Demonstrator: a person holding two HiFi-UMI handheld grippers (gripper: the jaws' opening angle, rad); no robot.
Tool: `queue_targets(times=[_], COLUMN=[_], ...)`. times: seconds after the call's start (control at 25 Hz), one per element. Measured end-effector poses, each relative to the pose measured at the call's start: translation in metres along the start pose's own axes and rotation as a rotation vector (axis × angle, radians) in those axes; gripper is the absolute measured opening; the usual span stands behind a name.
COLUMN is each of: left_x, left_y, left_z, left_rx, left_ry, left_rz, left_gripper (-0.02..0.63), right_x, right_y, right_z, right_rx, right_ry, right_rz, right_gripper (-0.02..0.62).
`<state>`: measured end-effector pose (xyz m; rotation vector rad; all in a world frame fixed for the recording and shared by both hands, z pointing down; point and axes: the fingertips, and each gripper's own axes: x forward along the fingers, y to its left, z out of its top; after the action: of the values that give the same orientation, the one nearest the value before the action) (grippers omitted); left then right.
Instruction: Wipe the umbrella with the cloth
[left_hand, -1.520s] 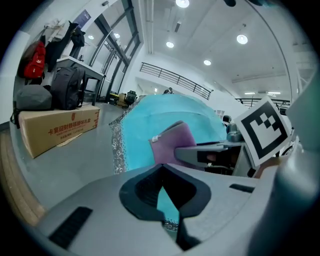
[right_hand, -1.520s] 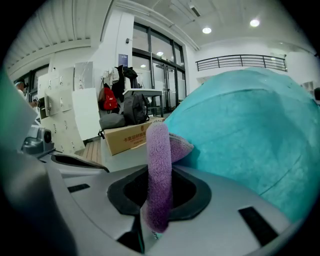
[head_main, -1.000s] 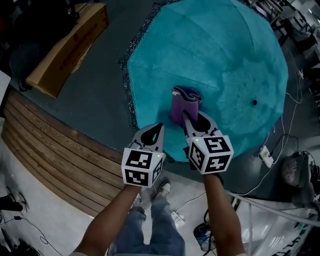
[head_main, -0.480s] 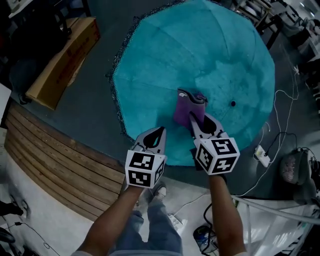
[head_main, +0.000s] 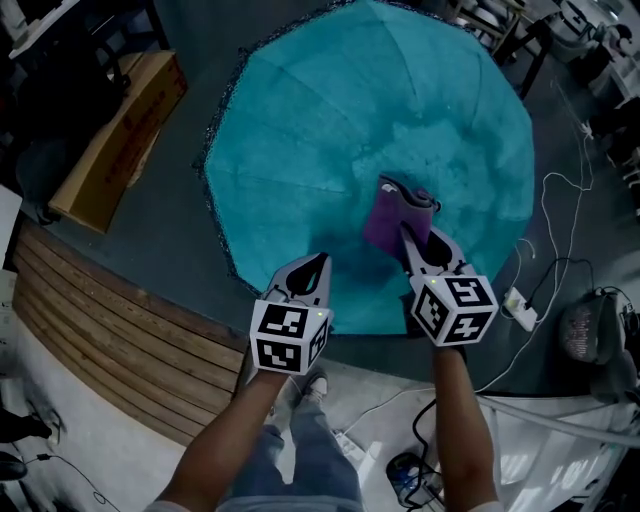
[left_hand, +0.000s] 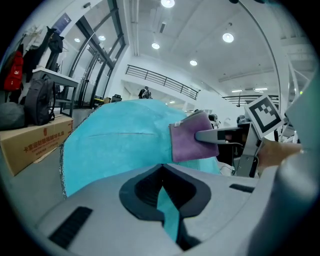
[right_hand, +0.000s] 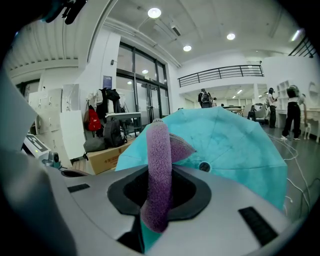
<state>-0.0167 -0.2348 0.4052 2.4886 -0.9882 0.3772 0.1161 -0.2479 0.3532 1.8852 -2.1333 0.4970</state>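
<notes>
The right gripper (head_main: 410, 235) squeezes a fuzzy purple cloth (head_main: 385, 222) in its fingers (right_hand: 90, 210) on the round teal umbrella (head_main: 330, 130). The left gripper (head_main: 318, 262) pinches the umbrella's rim.

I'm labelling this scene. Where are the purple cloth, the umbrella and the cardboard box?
cloth (head_main: 391, 216), head view, middle of its purple face.
umbrella (head_main: 320, 140), head view, a bare teal canopy panel.
cardboard box (head_main: 116, 140), head view, its top face.
</notes>
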Motion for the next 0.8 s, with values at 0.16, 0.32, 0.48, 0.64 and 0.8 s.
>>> queue_targets(times=[0.16, 0.32, 0.48, 0.64, 0.8], left_x=[0.007, 0.011, 0.008, -0.002, -0.018], left_y=[-0.013, -0.023, -0.027, -0.023, -0.009], left_z=[-0.001, -0.007, -0.011, -0.021, -0.036], left_rx=[0.000, 0.002, -0.003, 0.006, -0.009], left_ry=[-0.002, 0.002, 0.005, 0.008, 0.009], left_rz=[0.002, 0.013, 0.030, 0.047, 0.064], left_gripper=[0.005, 0.006, 0.006, 0.006, 0.005], right_x=[-0.013, -0.026, -0.033, -0.039, -0.044], right_y=[-0.033, -0.062, -0.068, -0.045, -0.001], right_z=[0.004, 0.007, 0.010, 0.012, 0.007], right_rx=[-0.019, -0.045, -0.059, -0.079, -0.106], right_ry=[-0.001, -0.004, -0.008, -0.025, -0.041], right_rz=[-0.031, -0.061, -0.045, 0.000, 0.067], right_gripper=[0.078, 0.078, 0.078, 0.078, 0.078])
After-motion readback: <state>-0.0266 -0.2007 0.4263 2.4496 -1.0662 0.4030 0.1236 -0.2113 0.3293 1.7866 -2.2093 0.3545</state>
